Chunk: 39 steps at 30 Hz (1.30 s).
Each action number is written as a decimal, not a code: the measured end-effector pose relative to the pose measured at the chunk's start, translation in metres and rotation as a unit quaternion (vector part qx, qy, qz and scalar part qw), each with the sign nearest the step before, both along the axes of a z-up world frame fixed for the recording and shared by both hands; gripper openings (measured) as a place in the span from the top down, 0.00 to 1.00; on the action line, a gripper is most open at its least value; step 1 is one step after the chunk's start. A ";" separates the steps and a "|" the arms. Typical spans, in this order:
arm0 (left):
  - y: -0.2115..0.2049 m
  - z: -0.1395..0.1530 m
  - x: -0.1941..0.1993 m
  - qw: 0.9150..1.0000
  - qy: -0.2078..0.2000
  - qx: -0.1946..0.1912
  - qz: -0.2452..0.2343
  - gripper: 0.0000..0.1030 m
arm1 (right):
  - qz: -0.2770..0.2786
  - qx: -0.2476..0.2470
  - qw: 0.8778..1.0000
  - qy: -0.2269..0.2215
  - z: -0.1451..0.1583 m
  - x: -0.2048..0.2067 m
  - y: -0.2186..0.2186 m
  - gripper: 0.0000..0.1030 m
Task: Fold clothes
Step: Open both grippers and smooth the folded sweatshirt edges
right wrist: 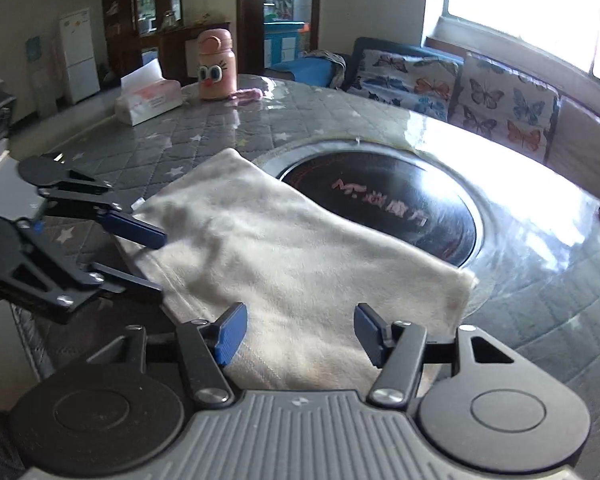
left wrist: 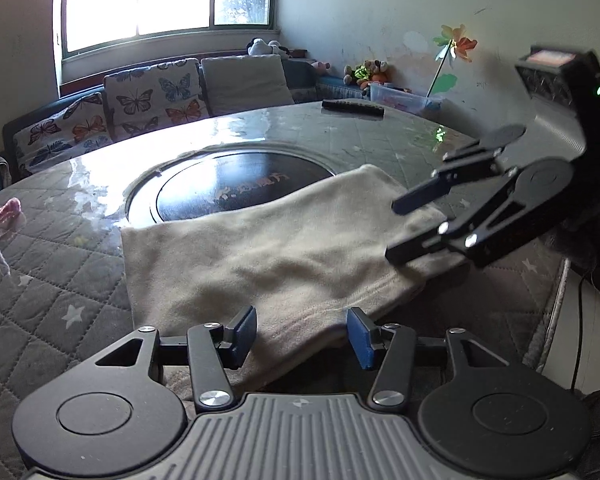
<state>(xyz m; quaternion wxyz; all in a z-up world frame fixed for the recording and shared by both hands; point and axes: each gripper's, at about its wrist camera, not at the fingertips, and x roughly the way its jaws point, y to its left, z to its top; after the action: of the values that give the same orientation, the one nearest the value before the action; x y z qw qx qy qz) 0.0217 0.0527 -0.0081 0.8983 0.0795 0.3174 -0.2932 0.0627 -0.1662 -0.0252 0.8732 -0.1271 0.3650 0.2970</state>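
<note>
While the beige folded garment (left wrist: 268,248) lies flat near the front edge of the round counter (left wrist: 52,280), both grippers hang just over it with nothing held. The left gripper (left wrist: 302,334) has its blue-padded fingers spread wide, released, above the cloth's near edge; in the right wrist view it comes in from the left side, one blue finger (right wrist: 132,226) over the cloth's left corner. The right gripper (right wrist: 300,334) is likewise released, fingers apart over the garment's near hem; from the left wrist view it hovers over the cloth's right end, whether touching cannot be told.

The garment's far edge overlaps the rim of a dark round inset (left wrist: 236,184) in the middle of the counter, which is otherwise covered by a grey quilted cloth with white stars under a glossy sheet.

On the far side of the counter, a tissue box (right wrist: 148,98) stands with a white tissue sticking up out of its top. Beside it is a pink bottle (right wrist: 216,66) with cartoon eyes, lid closed, contents hidden. A pink bit of fabric (right wrist: 246,96) lies just beside the bottle. A clear plastic bin (left wrist: 404,98) sits past the counter near the wall; what it holds is too blurred to tell. A dark flat remote-like object (left wrist: 352,109) rests at the counter's far edge. Butterfly-print cushions (left wrist: 152,98) line a sofa under the window.
</note>
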 end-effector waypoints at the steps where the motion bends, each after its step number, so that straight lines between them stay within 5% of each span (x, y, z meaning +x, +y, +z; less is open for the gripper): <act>1: 0.001 0.003 0.001 1.000 -0.003 -0.003 0.002 0.41 | -0.003 0.004 1.000 0.004 -0.002 0.001 -0.002 0.33; 6: -0.002 0.012 0.015 0.999 -0.019 -0.022 0.023 0.28 | -0.019 0.025 0.999 0.022 -0.010 0.004 -0.009 0.17; 13: 0.005 -0.010 0.032 0.999 0.017 -0.009 0.051 0.28 | -0.016 0.016 1.000 0.017 -0.019 0.003 -0.013 0.12; 21: 0.015 0.005 0.035 0.998 -0.003 -0.025 0.059 0.27 | -0.024 0.042 0.999 0.012 -0.004 0.012 -0.016 0.01; 27: 0.007 0.017 0.062 0.996 -0.018 -0.044 0.073 0.27 | -0.034 0.064 0.997 -0.006 0.005 0.034 -0.016 0.00; 39: 0.015 -0.003 0.111 0.991 0.030 -0.046 0.119 0.29 | -0.066 0.095 0.993 0.027 -0.015 0.075 -0.028 0.00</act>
<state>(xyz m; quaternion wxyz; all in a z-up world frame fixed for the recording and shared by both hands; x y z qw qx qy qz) 0.1329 0.0677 -0.0112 0.9194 -0.0091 0.3380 -0.2008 0.1376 -0.1941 -0.0400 0.8886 -0.0116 0.3665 0.2754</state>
